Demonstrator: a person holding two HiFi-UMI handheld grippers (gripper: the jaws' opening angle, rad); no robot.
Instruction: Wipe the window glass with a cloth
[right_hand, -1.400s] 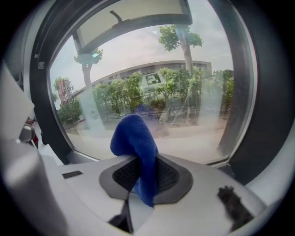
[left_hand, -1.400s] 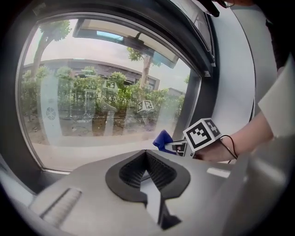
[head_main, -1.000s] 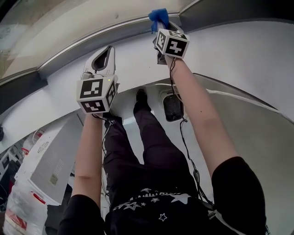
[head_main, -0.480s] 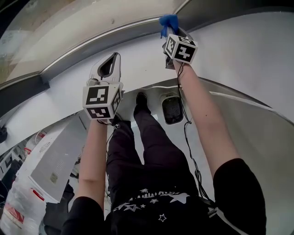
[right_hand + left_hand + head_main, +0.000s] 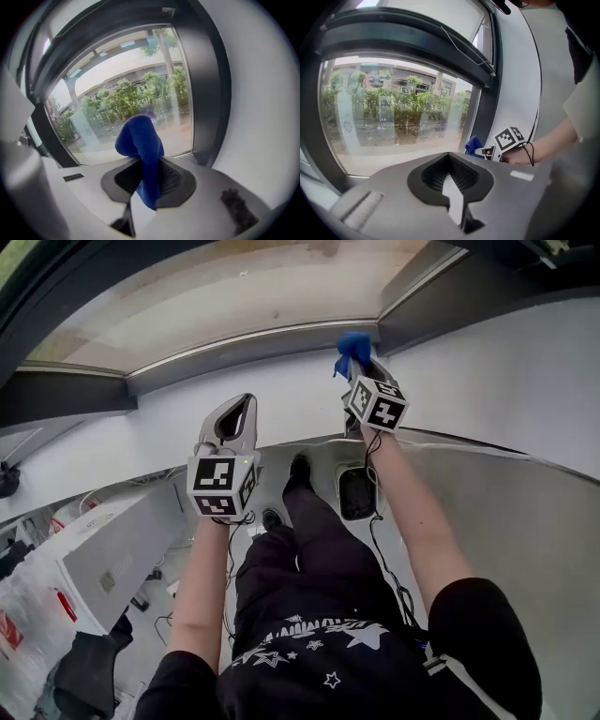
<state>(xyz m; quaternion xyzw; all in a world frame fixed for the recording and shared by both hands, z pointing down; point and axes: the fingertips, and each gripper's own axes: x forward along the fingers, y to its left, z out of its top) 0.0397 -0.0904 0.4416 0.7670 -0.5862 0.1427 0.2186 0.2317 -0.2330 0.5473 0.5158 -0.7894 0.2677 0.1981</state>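
Blue cloth (image 5: 139,149): pinched in the right claw (image 5: 145,185), its bunched end sticking up in front of the window glass (image 5: 122,101), near the glass's lower right corner.
Left claw (image 5: 450,161): jaws together with nothing between them, held below the glass, apart from the cloth.
Window frame (image 5: 211,93): dark, bordering the glass.

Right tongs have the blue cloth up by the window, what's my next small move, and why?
Probably ease the right tongs forward until the blue cloth presses on the window glass. The tongs are shut on the cloth, it points at the pane's lower right corner beside the dark frame, and contact isn't evident yet.
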